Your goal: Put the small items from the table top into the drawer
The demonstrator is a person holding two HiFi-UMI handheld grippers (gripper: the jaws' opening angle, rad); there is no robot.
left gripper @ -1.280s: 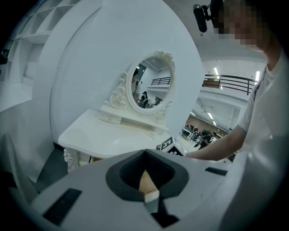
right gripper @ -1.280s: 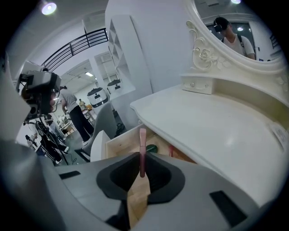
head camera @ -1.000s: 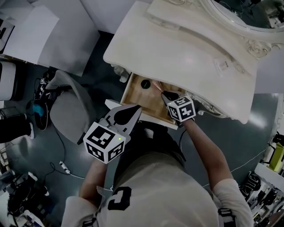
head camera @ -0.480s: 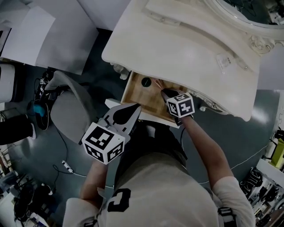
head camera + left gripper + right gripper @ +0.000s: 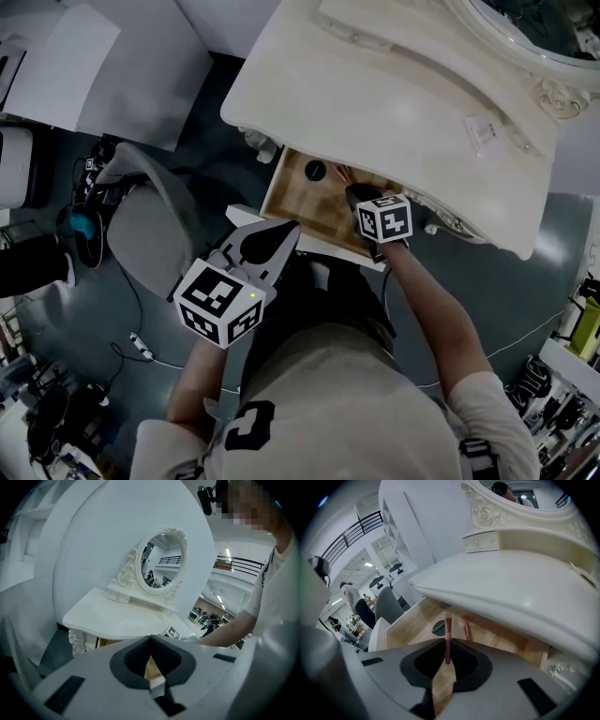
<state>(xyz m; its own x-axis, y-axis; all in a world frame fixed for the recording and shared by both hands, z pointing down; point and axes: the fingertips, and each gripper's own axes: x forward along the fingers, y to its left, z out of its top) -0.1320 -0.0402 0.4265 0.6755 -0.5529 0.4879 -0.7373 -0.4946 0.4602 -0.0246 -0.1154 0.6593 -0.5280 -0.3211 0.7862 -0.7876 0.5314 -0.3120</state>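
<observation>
Pink-brown slim stick [image 5: 448, 634] pinched at its lower end by right gripper [image 5: 446, 645], jaws nearly together on it, free end pointing to 12 o'clock in right gripper view. Step in hand, as judged: placing, with stick over open drawer [image 5: 314, 208], not yet set down. Drawer pulled out from under white table top [image 5: 375, 103], at 12 o'clock from torso in head view. Already lying on wooden drawer floor: second pink stick [image 5: 466, 626] at 1 o'clock of held stick's tip, dark round item [image 5: 438, 627] at 11 o'clock, both just beyond it and apart from it. Contact of held stick with floor: cannot tell. Next move, likely: lower a little, part jaws, drop stick onto bare wood at 6 o'clock of second stick, then back out without catching table edge overhead. Minor risk: rolling against round item. Left gripper [image 5: 151, 639] closed tight, nothing between jaws, parked at 7 o'clock of drawer in front of torso, pointing toward table, idle. Small pale item [image 5: 483, 131] at 2 o'clock on table top, well apart from both grippers, too small to identify; probably next to fetch.
</observation>
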